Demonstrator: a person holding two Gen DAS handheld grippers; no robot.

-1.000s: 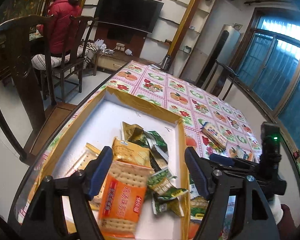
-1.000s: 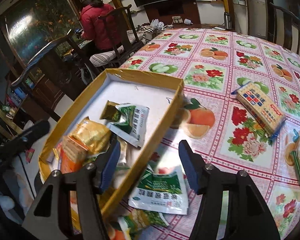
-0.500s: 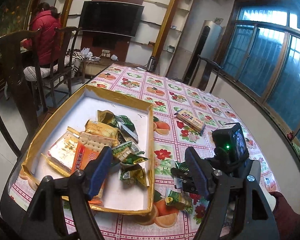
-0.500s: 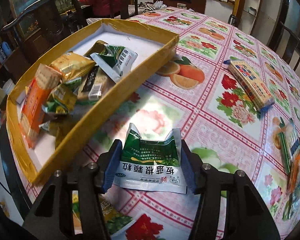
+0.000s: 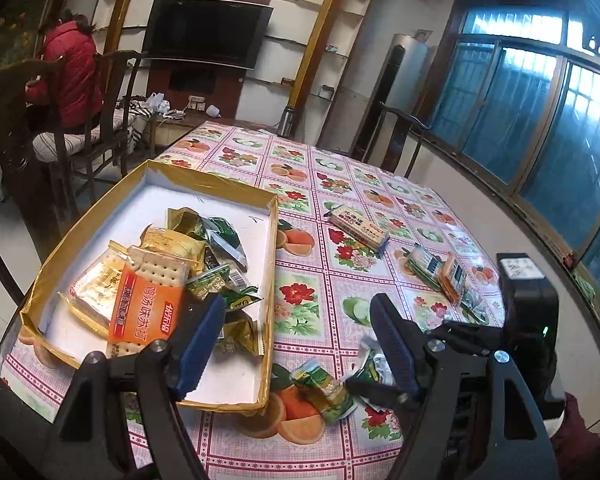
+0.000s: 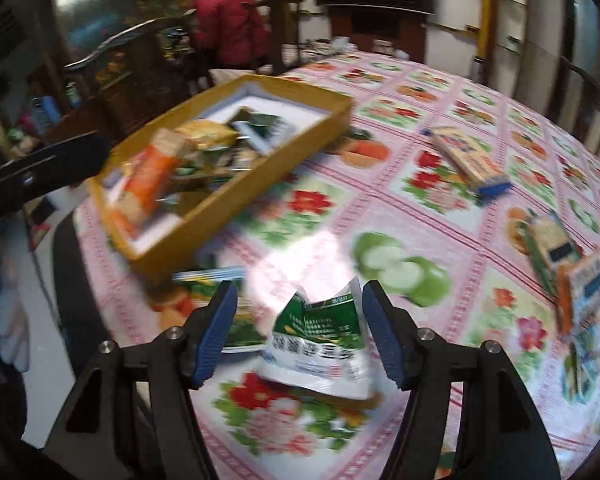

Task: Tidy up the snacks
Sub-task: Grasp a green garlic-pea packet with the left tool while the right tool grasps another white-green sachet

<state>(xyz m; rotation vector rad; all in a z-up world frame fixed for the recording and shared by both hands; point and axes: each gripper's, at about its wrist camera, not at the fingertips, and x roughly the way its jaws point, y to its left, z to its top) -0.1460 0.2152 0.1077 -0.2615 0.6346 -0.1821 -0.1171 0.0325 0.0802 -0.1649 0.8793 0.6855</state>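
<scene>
A gold-rimmed shallow box [image 5: 271, 264] [image 6: 260, 172] on the flowered tablecloth holds several snack packets, with an orange cracker pack [image 5: 148, 300] in front. My left gripper [image 5: 296, 344] is open and empty, raised above the box's near right corner. My right gripper [image 6: 300, 320] has its jaws apart, with a green-and-white sachet [image 6: 320, 344] standing crumpled between them; the view is blurred and no pad clearly touches it. A small green packet [image 5: 324, 388] lies on the cloth by the box. The right gripper [image 5: 384, 384] shows in the left view.
A long cracker box [image 5: 358, 229] [image 6: 468, 156] and a pair of packs [image 5: 440, 272] [image 6: 564, 264] lie farther out on the table. Dark wooden chairs [image 5: 32, 120] stand to the left, with a person in red [image 5: 74, 80] seated there. The table edge runs close at the bottom.
My left gripper has pulled back and up from the box, which now looks smaller. My right gripper has lifted and swung over the sachet, which now stands crumpled up between the jaws.
</scene>
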